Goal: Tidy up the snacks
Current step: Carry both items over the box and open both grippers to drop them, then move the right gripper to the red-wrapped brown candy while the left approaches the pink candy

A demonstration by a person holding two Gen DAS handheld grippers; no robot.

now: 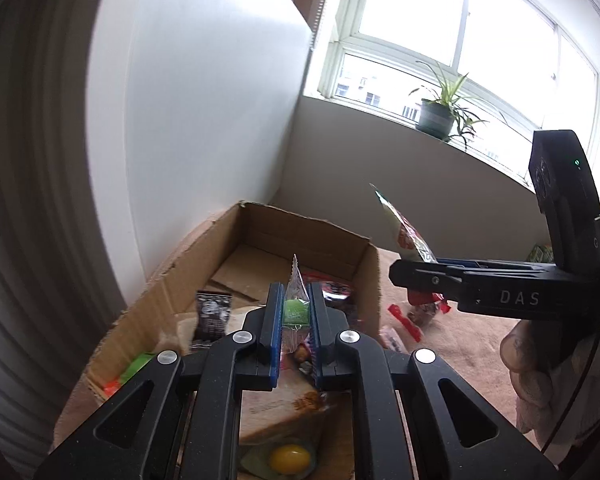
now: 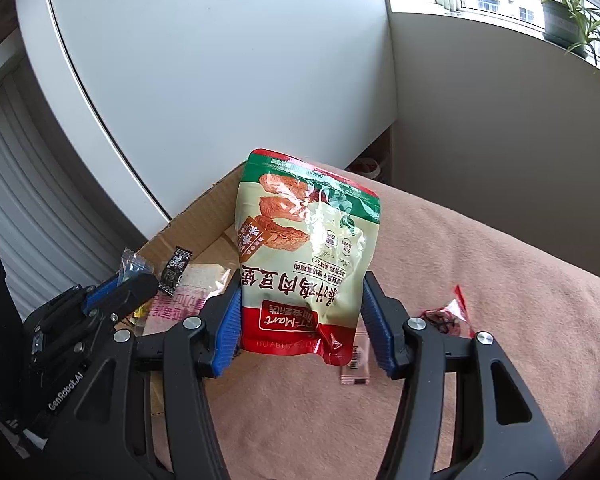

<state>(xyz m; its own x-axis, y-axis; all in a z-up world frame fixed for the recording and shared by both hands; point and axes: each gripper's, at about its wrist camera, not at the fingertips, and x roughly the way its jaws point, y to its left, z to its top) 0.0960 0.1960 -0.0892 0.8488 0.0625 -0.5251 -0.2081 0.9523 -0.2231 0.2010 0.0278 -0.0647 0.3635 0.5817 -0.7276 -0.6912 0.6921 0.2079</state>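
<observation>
**Above the cardboard box, two snacks held**

Over the cardboard box, our left gripper pinches a small green sachet almost shut. Our right gripper, partly open, grips a snack pouch above the pink blanket.

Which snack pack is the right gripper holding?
The large cream, red and green stand-up pouch, clamped between the right gripper pads above the pink blanket; the left gripper pinches a small green-labelled sachet.

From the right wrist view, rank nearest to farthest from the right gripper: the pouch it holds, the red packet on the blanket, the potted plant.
1. Pouch: clamped in the right gripper.
2. Red packet: on the blanket, just right.
3. Potted plant: windowsill, far upper right.
</observation>
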